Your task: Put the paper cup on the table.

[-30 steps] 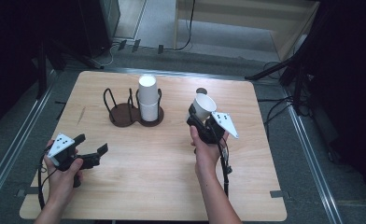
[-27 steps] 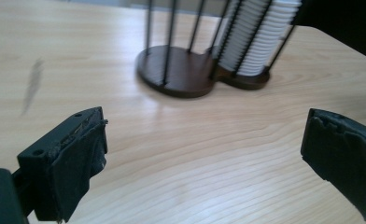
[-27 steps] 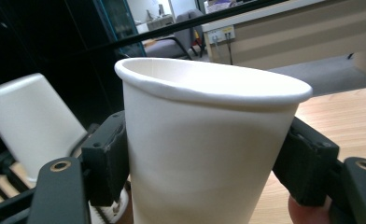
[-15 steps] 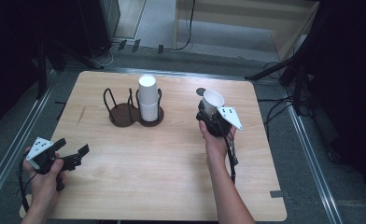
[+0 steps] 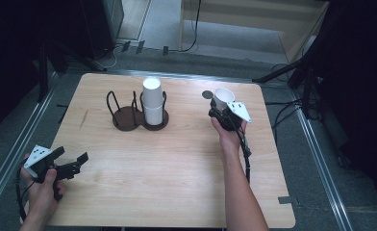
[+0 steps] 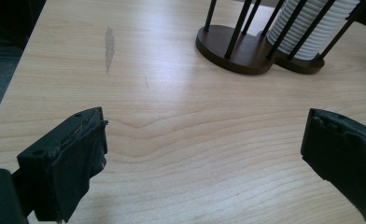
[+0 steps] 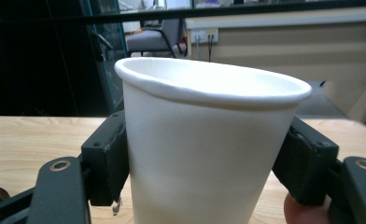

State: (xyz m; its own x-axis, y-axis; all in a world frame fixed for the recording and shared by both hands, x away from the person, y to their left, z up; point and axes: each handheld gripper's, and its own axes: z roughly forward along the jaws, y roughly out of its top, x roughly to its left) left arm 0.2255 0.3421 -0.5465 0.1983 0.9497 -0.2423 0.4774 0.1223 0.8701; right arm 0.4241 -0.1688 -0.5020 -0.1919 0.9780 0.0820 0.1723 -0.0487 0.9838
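A white paper cup (image 5: pixel 223 97) stands upright between the jaws of my right gripper (image 5: pixel 219 107) at the table's right rear; in the right gripper view both pads press the sides of the cup (image 7: pixel 204 144). A stack of white cups (image 5: pixel 152 100) sits in the right ring of a dark wire cup holder (image 5: pixel 128 117); its left ring holds nothing. My left gripper (image 5: pixel 72 161) hovers open at the table's front left corner, with bare wood between its wide-apart jaws in the left gripper view. The holder (image 6: pixel 246 46) and the cup stack (image 6: pixel 314 28) lie ahead of it.
The wooden table (image 5: pixel 177 168) has metal rails along both sides. A small dark round mark (image 5: pixel 207 95) lies beside the held cup. A grey smear (image 6: pixel 109 44) marks the wood at the left. Cables trail on the floor at the right.
My right gripper has carried the cup to the right and a little down. My left gripper has drawn back toward the front left corner, still open.
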